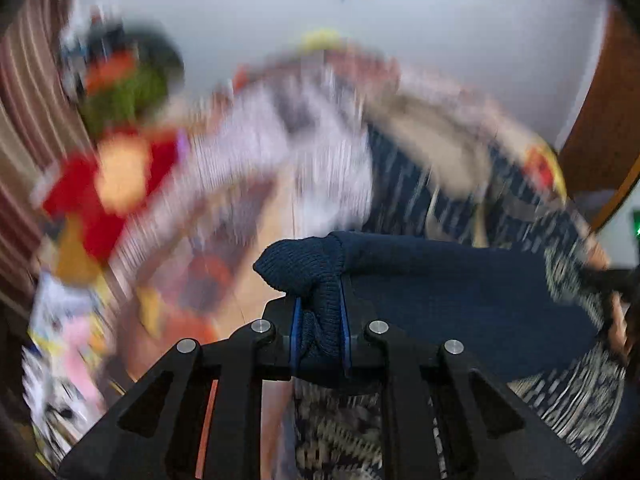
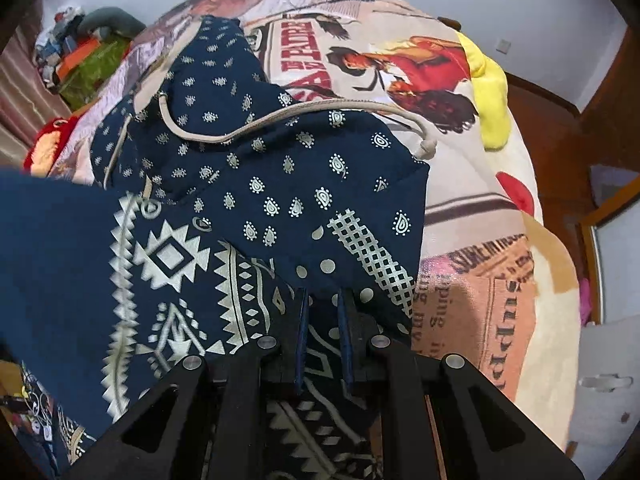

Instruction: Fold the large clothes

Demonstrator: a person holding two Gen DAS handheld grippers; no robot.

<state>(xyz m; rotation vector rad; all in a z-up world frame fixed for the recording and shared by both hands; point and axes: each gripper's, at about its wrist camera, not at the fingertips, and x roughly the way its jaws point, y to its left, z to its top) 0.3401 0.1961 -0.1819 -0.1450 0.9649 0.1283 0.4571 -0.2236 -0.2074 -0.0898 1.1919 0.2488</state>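
Two grippers, both clamped on one navy hoodie spread over a printed blanket on the bed. Left gripper pinching a ribbed knit cuff (bunched between the blue pads), sleeve trailing off to the right, background smeared with blur. Right gripper closed tight on the hoodie's patterned cloth near the blanket's near edge, fabric folded up between the pads. Hood lying toward the blanket's far side, a beige drawcord looped across it. Yellow cloth at the far right edge; red plush by the left edge.
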